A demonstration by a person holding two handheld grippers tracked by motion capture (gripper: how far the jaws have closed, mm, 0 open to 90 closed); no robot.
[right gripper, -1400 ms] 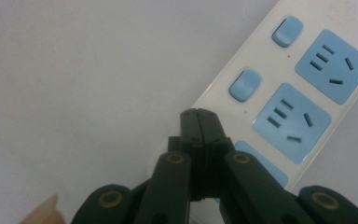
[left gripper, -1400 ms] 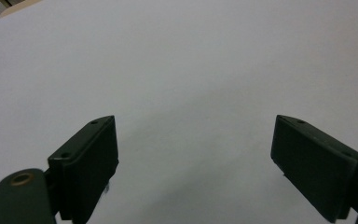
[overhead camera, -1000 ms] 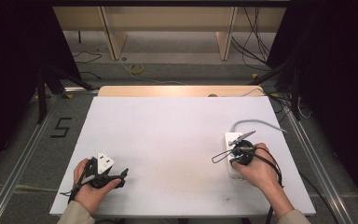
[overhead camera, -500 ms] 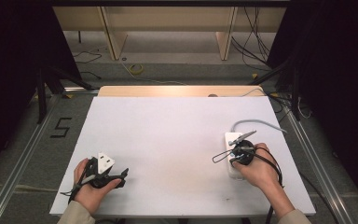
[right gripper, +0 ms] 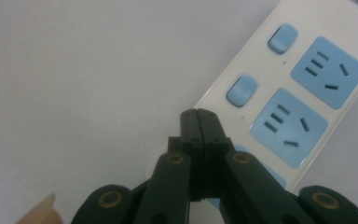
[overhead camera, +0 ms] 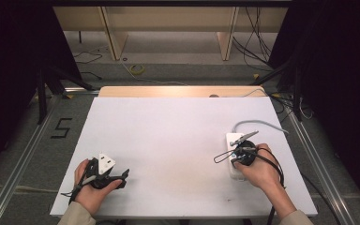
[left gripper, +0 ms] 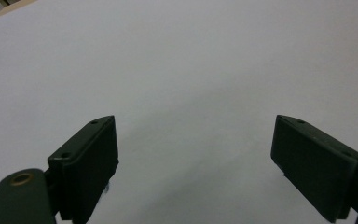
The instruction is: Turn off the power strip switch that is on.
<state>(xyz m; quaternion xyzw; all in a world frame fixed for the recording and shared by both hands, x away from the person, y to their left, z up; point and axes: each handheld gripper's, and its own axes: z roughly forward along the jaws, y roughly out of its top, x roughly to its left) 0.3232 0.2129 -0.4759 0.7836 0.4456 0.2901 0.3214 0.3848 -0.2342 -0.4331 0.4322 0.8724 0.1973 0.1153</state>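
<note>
A white power strip [right gripper: 279, 93] with blue sockets and blue rocker switches lies at the table's right side, also seen as the power strip [overhead camera: 232, 143] from above. My right gripper [right gripper: 199, 115] is shut with nothing between its jaws. Its tips hover at the strip's edge just below a blue switch [right gripper: 241, 90]; whether they touch the strip I cannot tell. From above, my right gripper [overhead camera: 240, 154] sits over the strip in the person's right hand. My left gripper [left gripper: 193, 126] stands wide open over bare white table, holding nothing. It rests near the front left corner as the left gripper [overhead camera: 115, 176].
The strip's grey cable [overhead camera: 258, 124] curves off toward the table's right edge. A white sheet [overhead camera: 168, 140] covers the table, with a wooden strip [overhead camera: 178, 91] along the far edge. Floor, cables and shelf legs lie beyond.
</note>
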